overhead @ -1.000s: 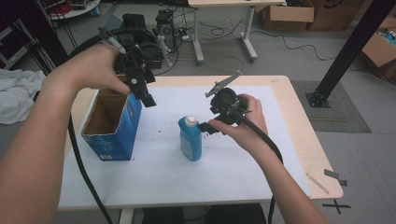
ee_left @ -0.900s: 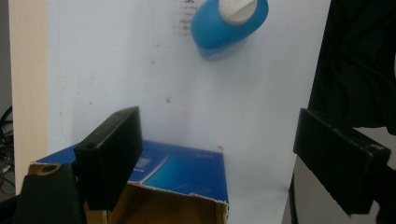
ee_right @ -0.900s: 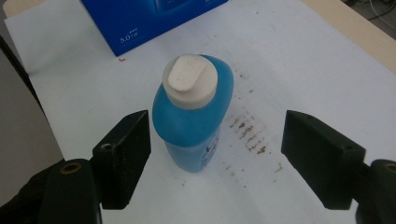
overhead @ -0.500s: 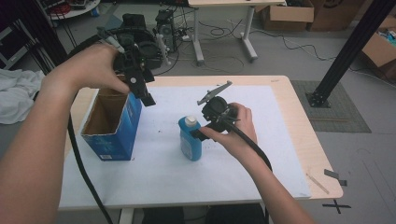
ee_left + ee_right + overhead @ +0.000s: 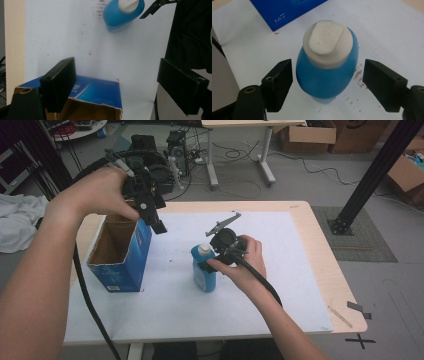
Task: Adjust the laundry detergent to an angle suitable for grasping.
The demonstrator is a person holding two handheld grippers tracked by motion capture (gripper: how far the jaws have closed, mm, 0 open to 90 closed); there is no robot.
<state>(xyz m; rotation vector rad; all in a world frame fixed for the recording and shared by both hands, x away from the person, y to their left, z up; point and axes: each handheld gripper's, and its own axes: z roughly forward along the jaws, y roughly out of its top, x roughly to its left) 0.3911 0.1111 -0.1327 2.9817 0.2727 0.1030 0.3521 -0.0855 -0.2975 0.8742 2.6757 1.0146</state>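
1. A blue plastic bottle with a white flip cap stands upright near the middle of the white-covered counter, just right of an open blue cardboard box.
2. The right gripper sits at the bottle's right side with its jaws spread wide, one on each side of the body below the cap and neither touching it. This looks like lining up for a grasp on the widest part.
3. The left gripper hangs above the box's far right corner, jaws open and empty, probably waiting to steady the box.
4. The box's open top faces up, so the bottle could be lowered straight in.
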